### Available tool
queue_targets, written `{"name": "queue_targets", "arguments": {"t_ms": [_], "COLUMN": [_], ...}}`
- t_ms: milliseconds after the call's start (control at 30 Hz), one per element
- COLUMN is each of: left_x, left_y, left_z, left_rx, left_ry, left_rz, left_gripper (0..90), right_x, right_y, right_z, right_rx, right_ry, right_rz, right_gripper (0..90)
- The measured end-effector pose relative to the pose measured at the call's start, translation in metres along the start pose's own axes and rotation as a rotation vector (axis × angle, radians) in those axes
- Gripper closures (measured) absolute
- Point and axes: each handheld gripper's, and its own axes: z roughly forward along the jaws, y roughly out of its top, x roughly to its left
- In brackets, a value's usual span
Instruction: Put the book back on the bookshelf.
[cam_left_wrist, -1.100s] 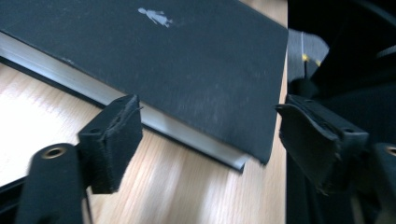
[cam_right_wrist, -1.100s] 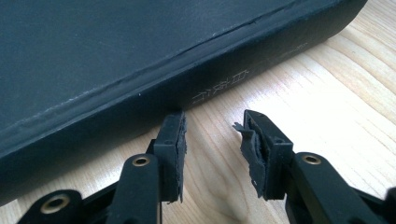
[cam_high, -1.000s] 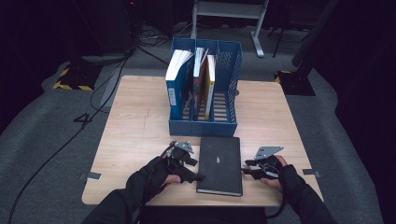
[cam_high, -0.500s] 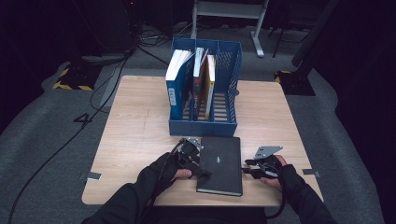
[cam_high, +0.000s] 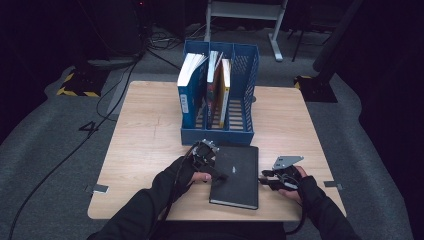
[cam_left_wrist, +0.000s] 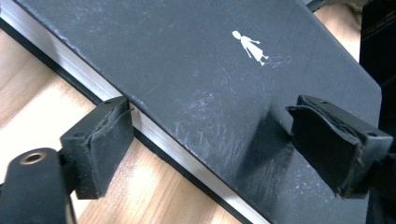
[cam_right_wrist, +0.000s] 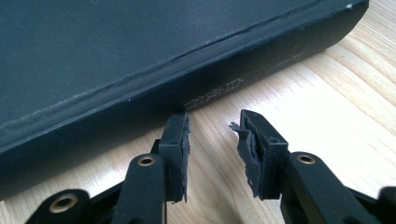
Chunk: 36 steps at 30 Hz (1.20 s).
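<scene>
A black hardback book (cam_high: 235, 175) lies flat, cover up, near the front edge of the wooden table (cam_high: 150, 145), a little right of its middle, just in front of the blue file rack (cam_high: 218, 131). Its long axis runs from the front edge toward the rack. The spine faces the table's right edge; the pale page edges face left. A small white figure is printed on the cover.

It looks stiff and fairly heavy, a thick block that will not bend. The smooth, scuffed cover may slide against pads. A hold across cover and underside at one long edge seems soundest, once that edge is tipped up off the wood.

The left gripper (cam_left_wrist: 210, 135) reaches over the page-edge side with its jaws spread wide. One pad (cam_left_wrist: 100, 140) sits at the page edges near the table; the other hangs over the cover, and neither presses. The right gripper (cam_right_wrist: 212, 140) lies low on the table beside the spine, jaws partly apart with bare wood between them, having just been closing a little. One pad tip is at the spine; whether it touches I cannot tell.

The rack behind holds several upright books (cam_high: 192, 85) in its left slots; the right slot stands free.
</scene>
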Motion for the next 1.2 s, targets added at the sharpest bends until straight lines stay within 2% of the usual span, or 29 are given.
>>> {"name": "queue_targets", "arguments": {"t_ms": [200, 367, 533, 700, 733, 767, 800, 900, 1067, 1100, 1200], "left_x": [-0.003, -0.01, -0.01, -0.013, -0.013, -0.011, -0.011, -0.011, -0.018, -0.022, -0.021], "left_y": [-0.005, -0.012, -0.016, -0.016, -0.016, -0.015, -0.015, -0.015, -0.009, -0.005, -0.004], "left_z": [-0.004, -0.01, -0.011, -0.014, -0.013, -0.012, -0.012, -0.013, -0.02, -0.022, -0.022], "left_rx": [-0.045, -0.092, -0.121, -0.14, -0.13, -0.104, -0.104, -0.112, -0.163, -0.168, -0.167], "left_ry": [0.012, 0.057, 0.053, 0.065, 0.066, 0.057, 0.057, 0.057, 0.055, 0.064, 0.055], "left_rz": [-0.007, 0.049, 0.06, 0.086, 0.07, 0.037, 0.037, 0.052, 0.083, 0.091, 0.09], "left_gripper": [22.0, 31.8, 33.6, 35.4, 35.5, 35.6, 35.5, 35.4, 35.9, 36.1, 35.9], "right_x": [0.0, -0.002, -0.005, -0.007, -0.007, -0.007, -0.007, -0.005, -0.008, -0.008, -0.008], "right_y": [-0.002, -0.003, -0.004, -0.004, -0.004, -0.004, -0.004, -0.002, -0.004, -0.004, -0.005], "right_z": [0.0, -0.001, -0.003, -0.002, -0.002, -0.002, -0.002, -0.002, -0.002, -0.002, -0.002], "right_rx": [-0.017, -0.042, -0.074, -0.077, -0.074, -0.071, -0.071, -0.062, -0.066, -0.064, -0.062], "right_ry": [-0.006, -0.01, -0.003, 0.013, 0.012, 0.013, 0.013, -0.003, 0.008, 0.005, 0.001], "right_rz": [0.009, 0.021, 0.049, 0.063, 0.064, 0.067, 0.067, 0.053, 0.065, 0.067, 0.066], "right_gripper": [65.2, 66.4, 67.8, 67.8, 67.8, 67.6, 67.6, 67.6, 67.6, 67.6, 67.6]}}
